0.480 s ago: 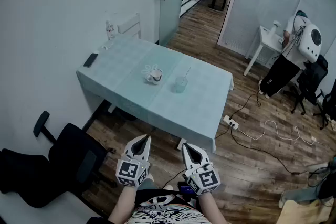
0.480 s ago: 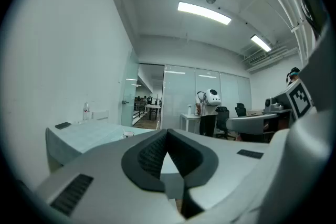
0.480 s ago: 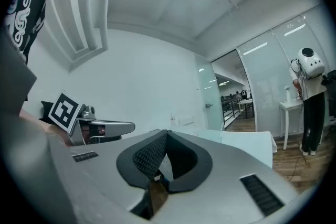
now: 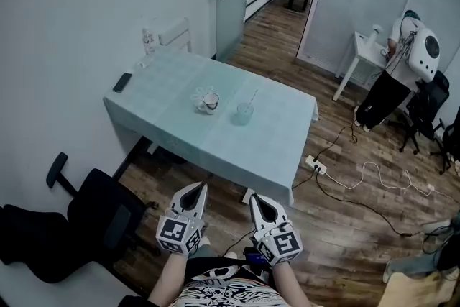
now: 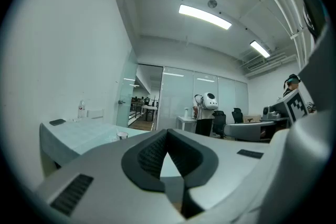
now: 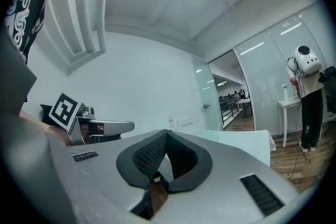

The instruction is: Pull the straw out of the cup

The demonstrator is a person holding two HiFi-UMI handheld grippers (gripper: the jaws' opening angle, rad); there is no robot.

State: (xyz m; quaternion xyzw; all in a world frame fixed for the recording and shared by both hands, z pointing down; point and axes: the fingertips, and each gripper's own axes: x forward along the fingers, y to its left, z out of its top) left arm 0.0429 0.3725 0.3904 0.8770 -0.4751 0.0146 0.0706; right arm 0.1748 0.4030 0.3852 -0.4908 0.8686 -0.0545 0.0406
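A clear cup [image 4: 244, 113] with a thin straw [image 4: 253, 96] leaning out of it stands near the middle of the table with the pale cloth [image 4: 165, 75]. Both grippers are held close to my body at the bottom of the head view, well short of the table's near edge. My left gripper [image 4: 198, 188] has its jaws together with nothing between them, and so does my right gripper [image 4: 256, 200]. In the left gripper view the shut tips [image 5: 168, 131] point level toward the table [image 5: 68, 131]. The right gripper view shows its own shut tips [image 6: 167, 132] and the left gripper [image 6: 79, 126] beside it.
A white mug [image 4: 210, 101] sits left of the cup; a dark phone [image 4: 123, 82] and a bottle [image 4: 149, 41] lie at the table's far left. A black office chair [image 4: 93, 219] stands at my left. A power strip [image 4: 316, 167] with cables lies on the floor; a person [image 4: 402, 75] stands at the right.
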